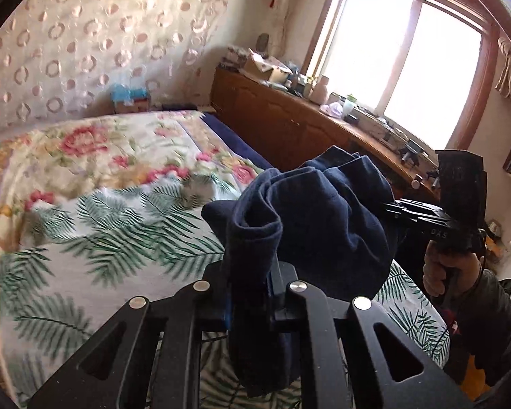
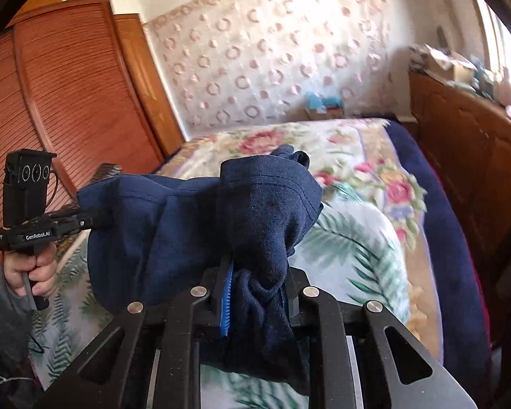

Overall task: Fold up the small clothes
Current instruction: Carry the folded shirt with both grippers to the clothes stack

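Observation:
A dark navy garment (image 1: 323, 211) hangs bunched in the air above the bed, held at two places. In the left wrist view my left gripper (image 1: 250, 293) is shut on one bunched edge of it, cloth spilling over and below the fingers. The other gripper body (image 1: 460, 204) shows at the right, its fingers reaching into the cloth. In the right wrist view my right gripper (image 2: 255, 293) is shut on another bunch of the navy garment (image 2: 194, 225), a blue pad (image 2: 225, 303) showing beside the cloth. The left gripper body (image 2: 27, 214) sits at the left, held by a hand.
Below lies a bed with a floral and fern-print cover (image 1: 112, 211) and a navy border (image 2: 436, 204). A wooden cabinet (image 1: 289, 119) crowded with small items runs under the window. A slatted wooden wardrobe (image 2: 58, 85) stands at the left. A person's hand (image 1: 449, 272) grips the handle.

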Available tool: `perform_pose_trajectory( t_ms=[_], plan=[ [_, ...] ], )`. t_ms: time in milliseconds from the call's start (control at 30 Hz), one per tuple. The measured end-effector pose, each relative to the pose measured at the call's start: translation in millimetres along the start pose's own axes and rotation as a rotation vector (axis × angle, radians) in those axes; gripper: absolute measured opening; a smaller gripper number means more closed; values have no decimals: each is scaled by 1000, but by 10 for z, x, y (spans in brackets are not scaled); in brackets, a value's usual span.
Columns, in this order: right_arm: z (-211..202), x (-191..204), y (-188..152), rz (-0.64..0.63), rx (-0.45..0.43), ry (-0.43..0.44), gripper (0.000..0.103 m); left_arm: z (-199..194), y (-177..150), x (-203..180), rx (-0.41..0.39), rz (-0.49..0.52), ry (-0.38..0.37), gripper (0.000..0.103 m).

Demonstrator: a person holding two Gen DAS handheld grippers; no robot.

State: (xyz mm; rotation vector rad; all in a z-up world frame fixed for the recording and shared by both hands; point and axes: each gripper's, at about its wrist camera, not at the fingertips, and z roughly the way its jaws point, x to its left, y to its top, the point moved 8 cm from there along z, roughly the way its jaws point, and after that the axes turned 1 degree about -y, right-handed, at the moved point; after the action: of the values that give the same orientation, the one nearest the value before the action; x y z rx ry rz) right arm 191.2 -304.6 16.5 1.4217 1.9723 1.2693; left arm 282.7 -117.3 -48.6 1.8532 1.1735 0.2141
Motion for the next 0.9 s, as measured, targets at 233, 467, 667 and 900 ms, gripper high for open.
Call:
perform_pose_trajectory(
  t_ms=[233, 467, 667, 900],
  plan=[
    [261, 398, 194, -53, -14, 68, 21, -576, 27, 301, -70, 11, 108, 15],
    [544, 754, 421, -127, -16, 142, 21, -1103, -22, 689, -140, -25, 192, 15],
    [911, 1111, 693, -206, -28, 209, 21, -1578, -92, 1060, -224, -75, 274, 15],
    [1507, 1701, 1111, -347, -34, 290, 21, -2062, -343, 1551, -323, -176, 389, 15]
  ],
)
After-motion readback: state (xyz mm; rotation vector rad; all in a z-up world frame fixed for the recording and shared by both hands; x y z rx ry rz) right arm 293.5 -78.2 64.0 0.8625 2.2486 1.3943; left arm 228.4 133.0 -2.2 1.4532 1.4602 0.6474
